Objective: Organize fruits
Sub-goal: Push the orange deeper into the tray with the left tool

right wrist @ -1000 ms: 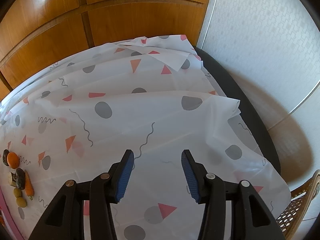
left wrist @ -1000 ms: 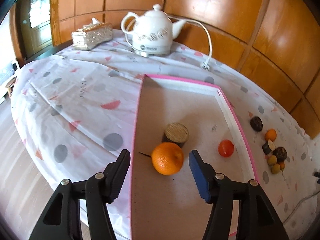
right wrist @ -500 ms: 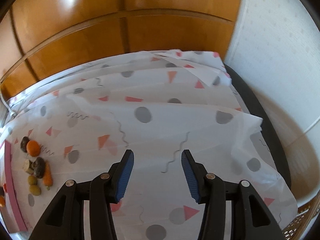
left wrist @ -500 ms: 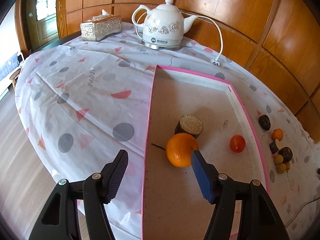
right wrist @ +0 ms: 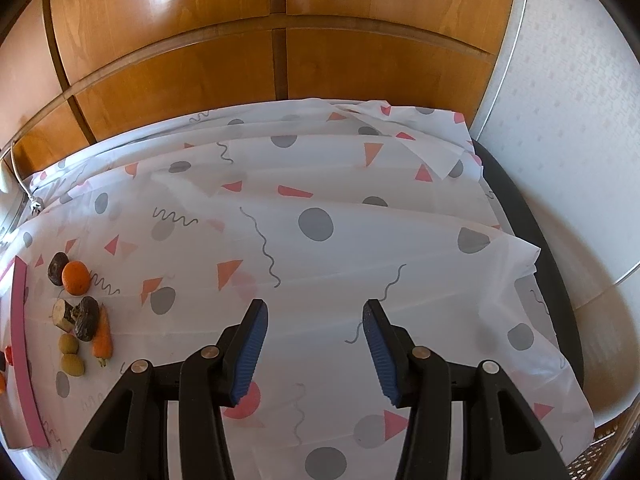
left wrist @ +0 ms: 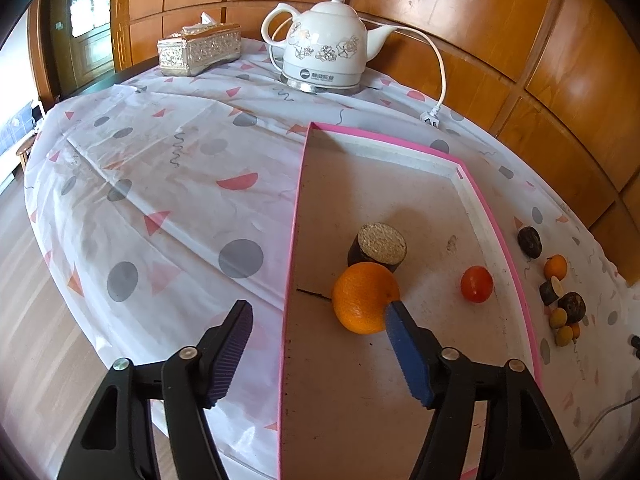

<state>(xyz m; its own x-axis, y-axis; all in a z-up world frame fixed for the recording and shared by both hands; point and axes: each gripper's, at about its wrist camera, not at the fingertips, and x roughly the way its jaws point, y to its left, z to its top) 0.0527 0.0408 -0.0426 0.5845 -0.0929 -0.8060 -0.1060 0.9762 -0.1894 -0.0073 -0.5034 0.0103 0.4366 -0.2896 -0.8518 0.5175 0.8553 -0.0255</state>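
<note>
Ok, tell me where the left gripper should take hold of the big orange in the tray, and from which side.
Grip the big orange across its widest middle, coming from the near side, where the open left gripper already is. It is round, so any diameter works, but the dark cut-topped piece sits close behind it, probably touching. Its left and right flanks look free for the fingers.

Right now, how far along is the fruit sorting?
Three pieces lie in the pink tray: orange, tomato, brown cut piece. Both the left gripper and right gripper are open and empty. Left: the small pile on the tablecloth.
</note>
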